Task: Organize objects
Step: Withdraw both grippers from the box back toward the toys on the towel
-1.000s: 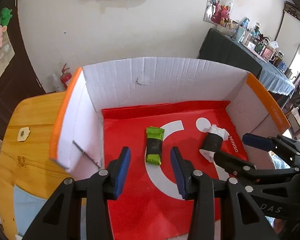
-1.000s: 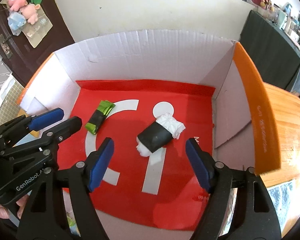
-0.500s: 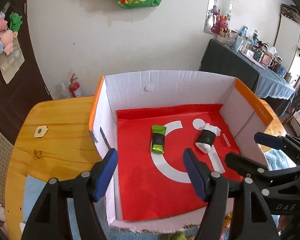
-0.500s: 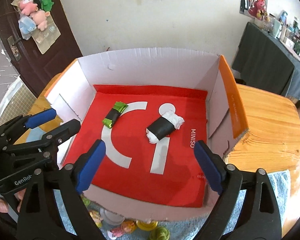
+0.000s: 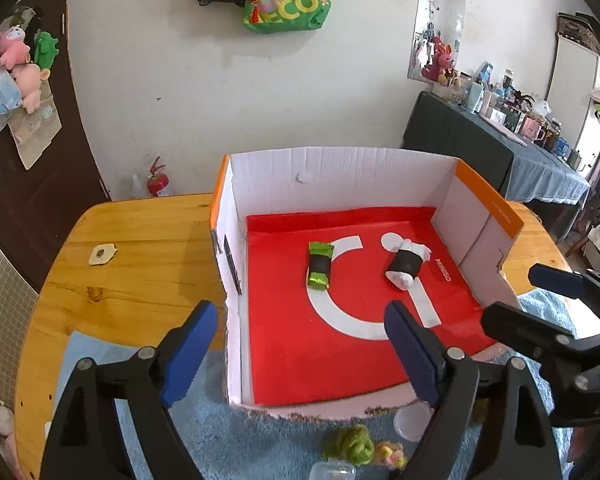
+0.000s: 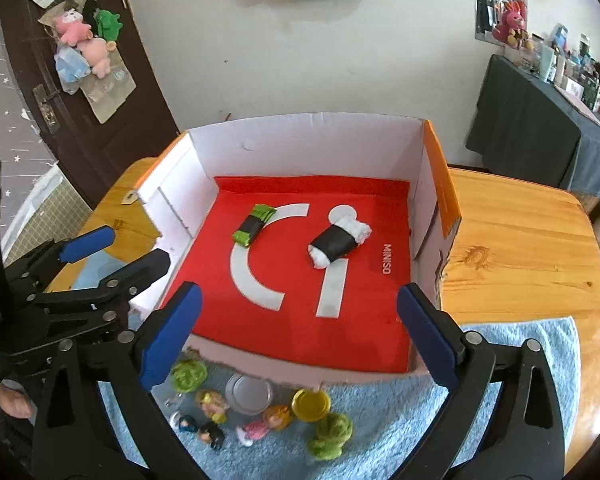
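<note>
While two wrapped rolls already lie on the red liner of the box [image 6: 308, 148], most of the sorting looks undone; a cluster of small toys [image 6: 260, 412] sits on the blue towel [image 6: 500, 360] just outside the box's near wall. The green roll [image 6: 254, 225] rests left of the box's middle, the white roll [image 6: 339, 241] right of it, the two apart; in the right wrist view each has its long axis running from near-left to far-right, flat on the liner. The left gripper [image 5: 296, 350] and the right gripper [image 6: 300, 334] have both just been opening; each stands wide with nothing between its jaws, above the box's near edge.
</note>
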The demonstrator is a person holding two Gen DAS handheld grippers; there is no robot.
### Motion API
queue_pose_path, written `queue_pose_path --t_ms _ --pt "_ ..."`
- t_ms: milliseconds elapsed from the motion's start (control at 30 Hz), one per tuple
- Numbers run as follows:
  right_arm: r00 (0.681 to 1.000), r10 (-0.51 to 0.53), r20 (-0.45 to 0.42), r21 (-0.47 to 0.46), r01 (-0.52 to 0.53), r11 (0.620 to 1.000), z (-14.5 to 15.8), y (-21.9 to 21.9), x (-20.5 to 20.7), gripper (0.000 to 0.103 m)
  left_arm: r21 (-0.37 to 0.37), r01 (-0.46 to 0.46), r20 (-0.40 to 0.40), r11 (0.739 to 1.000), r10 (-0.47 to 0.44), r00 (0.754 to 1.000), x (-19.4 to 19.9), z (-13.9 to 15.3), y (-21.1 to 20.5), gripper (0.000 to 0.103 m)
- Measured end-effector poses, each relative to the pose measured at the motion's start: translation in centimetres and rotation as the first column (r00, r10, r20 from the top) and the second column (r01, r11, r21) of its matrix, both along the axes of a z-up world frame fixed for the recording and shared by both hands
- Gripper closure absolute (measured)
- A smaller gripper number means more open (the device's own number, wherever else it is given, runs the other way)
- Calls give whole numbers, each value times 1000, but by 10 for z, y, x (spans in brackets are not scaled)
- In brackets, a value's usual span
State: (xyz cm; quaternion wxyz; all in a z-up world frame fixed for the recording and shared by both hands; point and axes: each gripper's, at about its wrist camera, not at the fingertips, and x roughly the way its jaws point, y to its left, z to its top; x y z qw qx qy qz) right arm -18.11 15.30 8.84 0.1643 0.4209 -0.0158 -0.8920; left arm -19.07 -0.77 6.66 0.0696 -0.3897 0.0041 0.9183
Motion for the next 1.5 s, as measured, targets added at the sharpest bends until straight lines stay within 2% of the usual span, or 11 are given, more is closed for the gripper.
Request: queue_pose_path --t_ms 333,700,1433,1500 --pt "998 -13 -54 -20 11 1000 5 10 30 2 -12 22 -9 1000 -22 1000 24 -3 4 11" --pt "994 -38 -99 35 42 999 -5 12 52 2 -7 13 -3 1000 -14 1000 44 -11 -2 10" --pt "997 -70 -25 54 71 996 -49 20 75 2 7 26 72 1000 -27 997 75 -50 -5 10" --pt "997 -74 -13 61 74 995 -56 21 77 2 9 24 82 1000 -25 996 78 -55 -6 7"
